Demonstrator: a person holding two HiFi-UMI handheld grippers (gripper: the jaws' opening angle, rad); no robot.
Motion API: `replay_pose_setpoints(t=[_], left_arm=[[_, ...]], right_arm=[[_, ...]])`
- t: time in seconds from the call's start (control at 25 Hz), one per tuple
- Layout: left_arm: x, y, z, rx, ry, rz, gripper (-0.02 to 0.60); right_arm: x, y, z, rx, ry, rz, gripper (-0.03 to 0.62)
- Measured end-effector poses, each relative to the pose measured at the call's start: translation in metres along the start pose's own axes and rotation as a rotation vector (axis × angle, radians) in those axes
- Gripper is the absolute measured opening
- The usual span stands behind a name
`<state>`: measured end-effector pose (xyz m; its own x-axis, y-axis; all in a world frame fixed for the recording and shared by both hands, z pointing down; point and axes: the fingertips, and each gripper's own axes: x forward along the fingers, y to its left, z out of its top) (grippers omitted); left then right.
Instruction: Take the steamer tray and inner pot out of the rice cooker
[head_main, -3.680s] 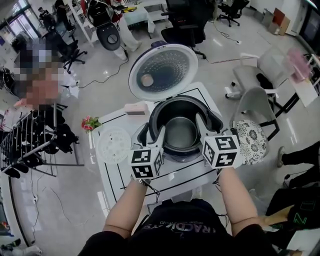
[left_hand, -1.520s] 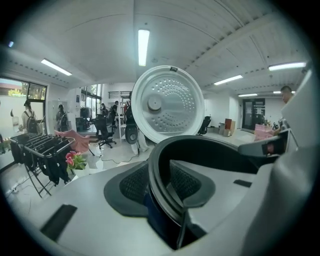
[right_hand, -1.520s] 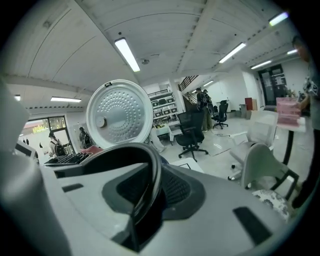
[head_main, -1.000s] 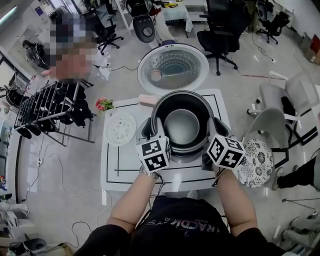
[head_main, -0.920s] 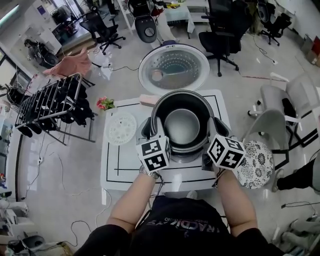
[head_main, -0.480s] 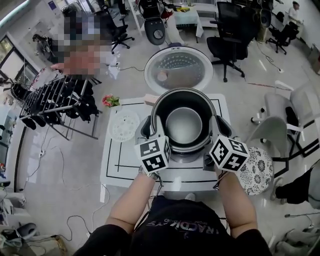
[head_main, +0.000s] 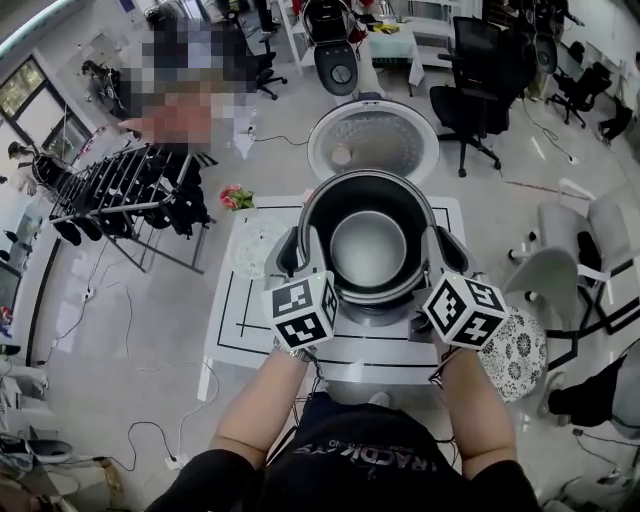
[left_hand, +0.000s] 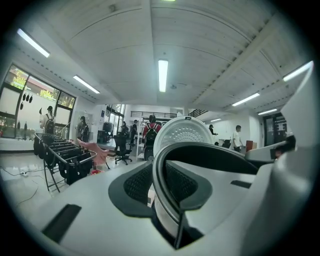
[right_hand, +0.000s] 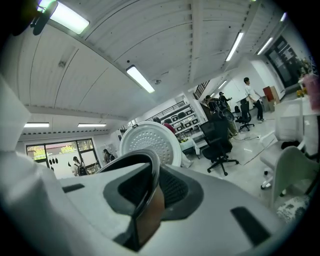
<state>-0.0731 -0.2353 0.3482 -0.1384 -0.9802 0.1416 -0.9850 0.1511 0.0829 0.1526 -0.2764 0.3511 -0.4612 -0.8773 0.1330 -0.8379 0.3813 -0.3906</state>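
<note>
- Setting: a white table (head_main: 228, 325) marked with black lines stands on a pale, glossy floor in a large open workroom. Strip lights run along the ceiling, and people stand in the background.
- Surroundings: a loaded drying rack (head_main: 120, 185) is to the left of the table and a small bunch of flowers (head_main: 236, 196) lies near its far-left corner. Black office chairs (head_main: 480, 90) stand beyond, and a patterned stool (head_main: 520, 350) is at the right edge.
- Rice cooker: its round lid (head_main: 372, 140) is swung open at the far side, perforated inner face towards the camera.
- Inner pot (head_main: 368, 250): upright with its mouth up and its axis vertical, held directly over the cooker body (head_main: 378, 312) at the middle of the table.
- Left gripper (left_hand: 162, 182): jaws drawn narrow, pads pressed on either side of the pot's left rim wall.
- Right gripper (right_hand: 147, 197): likewise narrow, clamped across the pot's right rim, opposite the left gripper.
- Steamer tray (head_main: 252, 245): a white disc lying flat on the table, just left of the cooker.
- Obscured: the left gripper covers the tray's near-right edge. The pot hides most of the cooker body, so the gap between the two cannot be read. The marker cubes cover both hands. The gripper views show only short arcs of the rim.
</note>
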Motion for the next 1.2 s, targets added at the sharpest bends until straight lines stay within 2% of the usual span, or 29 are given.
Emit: replay_pose_setpoints(t=[0.28, 0.6, 0.92, 1.2], left_arm=[[-0.026, 0.036, 0.018, -0.026, -0.039, 0.083, 0.086], [-0.061, 0.108, 0.026, -0.025, -0.056, 0.192, 0.086], [-0.086, 0.185, 0.009, -0.038, -0.027, 0.241, 0.086], [-0.104, 0.262, -0.019, -0.060, 0.036, 0.270, 0.086]], right_arm=[[0.007, 0.043, 0.004, -0.002, -0.002, 0.107, 0.058], [0.023, 0.115, -0.021, 0.000, 0.044, 0.228, 0.058], [0.039, 0.183, -0.063, -0.013, 0.089, 0.273, 0.058], [0.051, 0.243, -0.120, -0.014, 0.161, 0.279, 0.058]])
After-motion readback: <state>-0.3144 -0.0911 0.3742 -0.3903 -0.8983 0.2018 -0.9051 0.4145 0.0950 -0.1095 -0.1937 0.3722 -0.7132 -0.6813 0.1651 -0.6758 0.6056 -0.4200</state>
